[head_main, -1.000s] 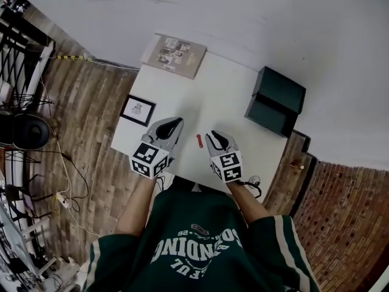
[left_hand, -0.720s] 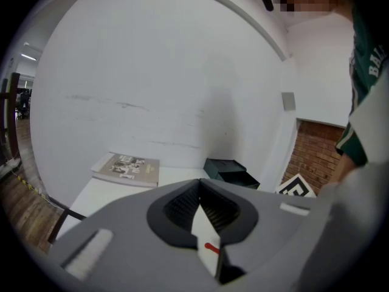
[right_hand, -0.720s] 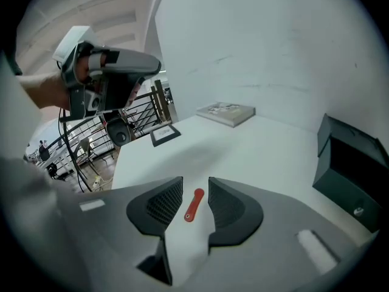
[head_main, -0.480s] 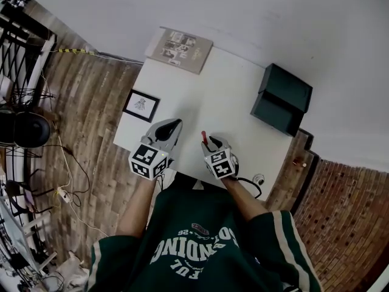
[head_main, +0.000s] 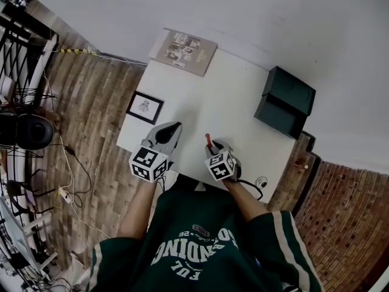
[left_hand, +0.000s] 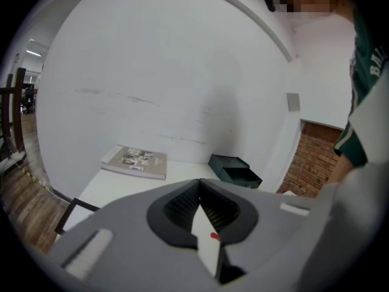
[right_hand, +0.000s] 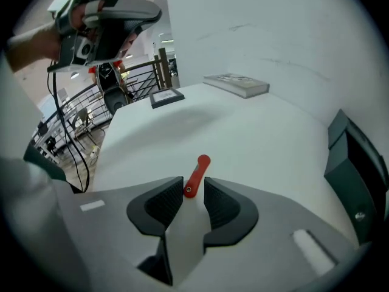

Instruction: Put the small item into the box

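The small red item [head_main: 208, 140] is a slim red stick; it pokes out from the tips of my right gripper [head_main: 213, 146] near the white table's front edge. In the right gripper view its near end [right_hand: 196, 174] sits between the two pads of my right gripper [right_hand: 193, 190], which is shut on it. My left gripper [head_main: 175, 127] hovers to its left with jaws shut and nothing held; its tips [left_hand: 199, 182] meet in the left gripper view. The dark green box [head_main: 284, 102] stands open at the table's far right corner [right_hand: 355, 169], well away from both grippers.
A book [head_main: 184, 44] lies at the table's far left corner. A small black picture frame [head_main: 144, 107] sits at the left edge. The white table [head_main: 231, 90] stands against a white wall. Brick-pattern floor, cables and a railing lie to the left.
My right gripper has moved left onto the red item, tilted, and shut on its near end. The left gripper has hardly moved.
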The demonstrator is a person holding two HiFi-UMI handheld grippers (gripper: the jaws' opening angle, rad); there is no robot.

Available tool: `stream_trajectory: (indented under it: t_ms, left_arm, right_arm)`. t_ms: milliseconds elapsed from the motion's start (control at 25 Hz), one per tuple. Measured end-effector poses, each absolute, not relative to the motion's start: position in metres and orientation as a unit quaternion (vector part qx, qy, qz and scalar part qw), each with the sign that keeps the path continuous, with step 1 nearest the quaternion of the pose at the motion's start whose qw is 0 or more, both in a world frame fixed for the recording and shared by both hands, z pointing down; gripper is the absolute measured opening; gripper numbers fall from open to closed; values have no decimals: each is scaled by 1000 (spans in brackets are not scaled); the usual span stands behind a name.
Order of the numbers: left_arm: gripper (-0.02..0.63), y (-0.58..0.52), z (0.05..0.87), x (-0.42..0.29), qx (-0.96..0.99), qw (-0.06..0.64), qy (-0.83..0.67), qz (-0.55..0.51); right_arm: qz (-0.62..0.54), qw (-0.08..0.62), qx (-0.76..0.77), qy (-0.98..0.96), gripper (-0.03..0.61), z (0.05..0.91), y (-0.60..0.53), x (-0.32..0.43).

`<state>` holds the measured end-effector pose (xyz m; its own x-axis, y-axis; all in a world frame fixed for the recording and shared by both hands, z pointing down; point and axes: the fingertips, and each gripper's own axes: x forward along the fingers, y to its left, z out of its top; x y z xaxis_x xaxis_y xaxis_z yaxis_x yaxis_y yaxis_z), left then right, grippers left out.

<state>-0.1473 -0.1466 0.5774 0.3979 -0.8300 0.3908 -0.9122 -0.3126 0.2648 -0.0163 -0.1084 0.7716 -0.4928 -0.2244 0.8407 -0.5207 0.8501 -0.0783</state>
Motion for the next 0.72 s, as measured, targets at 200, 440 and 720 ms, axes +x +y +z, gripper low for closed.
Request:
stream_trajectory:
  t_ms: [200, 440, 720]
  left_arm:
    - [52, -147, 579, -146, 807, 228, -537, 91]
    - [52, -149, 577, -143, 810, 225, -533, 90]
    - [52, -161, 569, -133, 824, 213, -518, 91]
  right_arm:
    - [165, 470, 203, -843, 72, 774, -104, -20]
    - [183, 457, 210, -845, 69, 770, -107, -17]
    - [181, 423, 243, -854, 69, 742, -128, -6]
